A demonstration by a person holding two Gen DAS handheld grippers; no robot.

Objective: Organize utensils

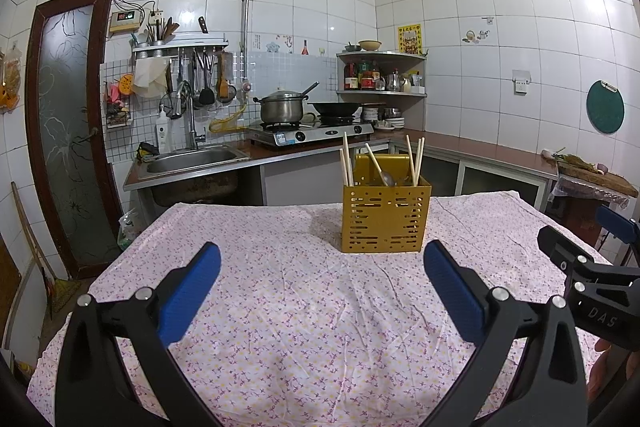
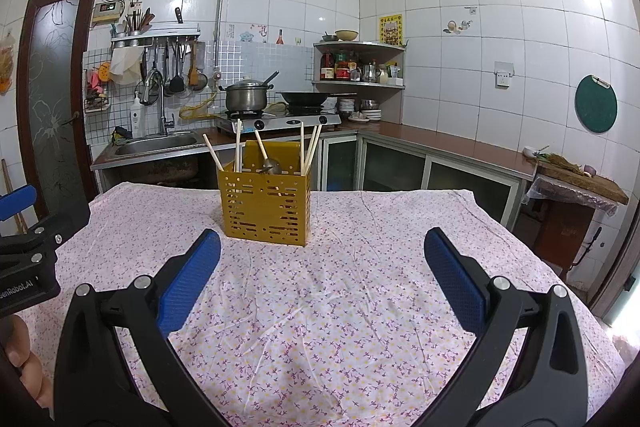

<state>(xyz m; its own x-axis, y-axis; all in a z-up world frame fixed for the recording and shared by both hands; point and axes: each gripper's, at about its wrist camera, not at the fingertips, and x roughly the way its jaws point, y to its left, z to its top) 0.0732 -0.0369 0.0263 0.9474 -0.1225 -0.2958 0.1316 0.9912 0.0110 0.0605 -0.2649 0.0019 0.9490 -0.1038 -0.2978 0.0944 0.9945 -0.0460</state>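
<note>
A yellow perforated utensil holder (image 1: 383,217) (image 2: 265,203) stands upright on the flowered tablecloth (image 1: 304,307) (image 2: 340,291), towards the far side of the table. Several wooden chopsticks (image 1: 346,159) (image 2: 238,146) and a metal spoon (image 1: 387,177) (image 2: 273,167) with a wooden handle stick out of it. My left gripper (image 1: 322,257) is open over the cloth, short of the holder, nothing between its blue pads. My right gripper (image 2: 322,245) is open too, with the holder ahead and to its left. Each gripper shows at the edge of the other's view.
Behind the table runs a kitchen counter with a sink (image 1: 192,157), a gas stove (image 1: 316,133) bearing a pot and a wok, and a corner shelf (image 1: 380,75) of bottles. A cutting board (image 2: 580,175) sits at the right. A dark-framed door (image 1: 68,131) stands left.
</note>
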